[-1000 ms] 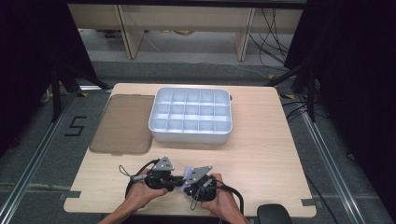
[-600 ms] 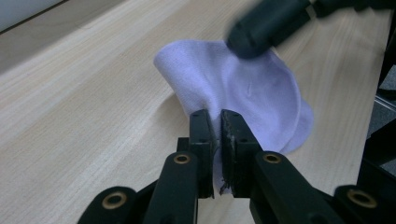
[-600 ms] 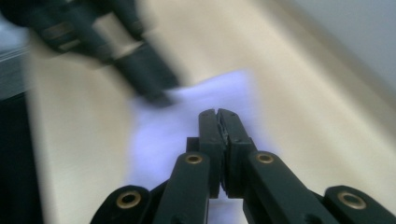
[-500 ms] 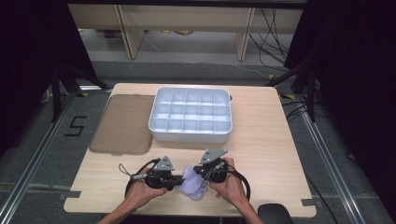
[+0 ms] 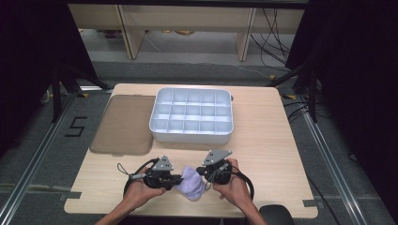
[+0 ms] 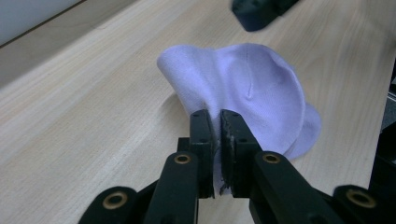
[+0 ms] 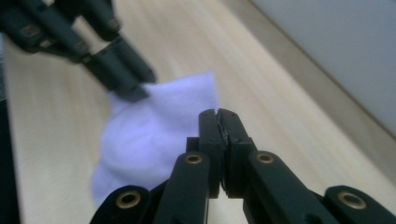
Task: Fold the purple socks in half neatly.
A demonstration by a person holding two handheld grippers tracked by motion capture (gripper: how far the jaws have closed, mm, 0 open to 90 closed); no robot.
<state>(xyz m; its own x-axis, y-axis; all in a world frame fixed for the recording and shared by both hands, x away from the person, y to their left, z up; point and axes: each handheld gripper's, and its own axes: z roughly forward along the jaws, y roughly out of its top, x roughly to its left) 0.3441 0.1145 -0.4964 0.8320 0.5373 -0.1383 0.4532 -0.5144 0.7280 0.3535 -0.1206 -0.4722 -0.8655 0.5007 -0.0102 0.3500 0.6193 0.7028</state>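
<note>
I sit at a pale wooden table with rounded corners, seen from above. It stands on a grey floor; a black "5" is marked there to the left, and grey tape strips lie at the table's near corners. Metal rails run along the floor on both sides. Black curtains close off the left and right, leaving those edges dark. Beyond the table stands a light wooden bench or shelf, its legs on the floor, with black cables hanging and trailing beneath; small items under it are too blurred to name. The light is even, from overhead.
</note>
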